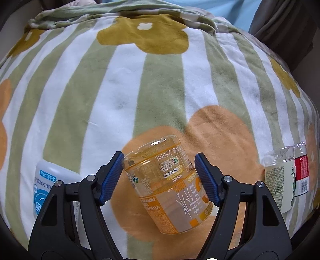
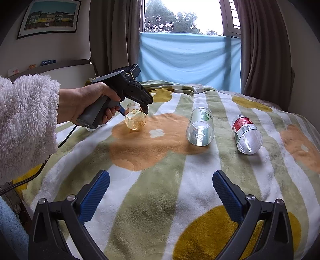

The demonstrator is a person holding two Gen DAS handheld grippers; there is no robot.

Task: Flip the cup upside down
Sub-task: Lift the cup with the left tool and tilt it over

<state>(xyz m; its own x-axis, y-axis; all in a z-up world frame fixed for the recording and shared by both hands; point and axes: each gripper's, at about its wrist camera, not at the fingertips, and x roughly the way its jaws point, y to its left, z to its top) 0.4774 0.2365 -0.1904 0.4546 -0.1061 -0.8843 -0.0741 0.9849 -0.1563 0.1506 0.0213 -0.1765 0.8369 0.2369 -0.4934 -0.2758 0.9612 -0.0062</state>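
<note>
An orange-labelled clear plastic cup (image 1: 166, 182) lies on its side on the striped flower blanket (image 1: 160, 90), its closed base pointing away in the left wrist view. My left gripper (image 1: 158, 178) is open, its blue pads on either side of the cup; I cannot tell if they touch it. In the right wrist view the same cup (image 2: 135, 118) shows its open mouth under the left gripper (image 2: 140, 104), held by a hand in a fleece sleeve. My right gripper (image 2: 161, 197) is open and empty, low over the blanket's near part.
A green-labelled cup (image 2: 200, 128) and a red-labelled cup (image 2: 247, 134) lie on their sides to the right. A white blue-labelled cup (image 1: 50, 186) lies left of the left gripper. Curtains and a window (image 2: 184, 16) stand behind the bed. A cable (image 2: 40, 170) trails at the left.
</note>
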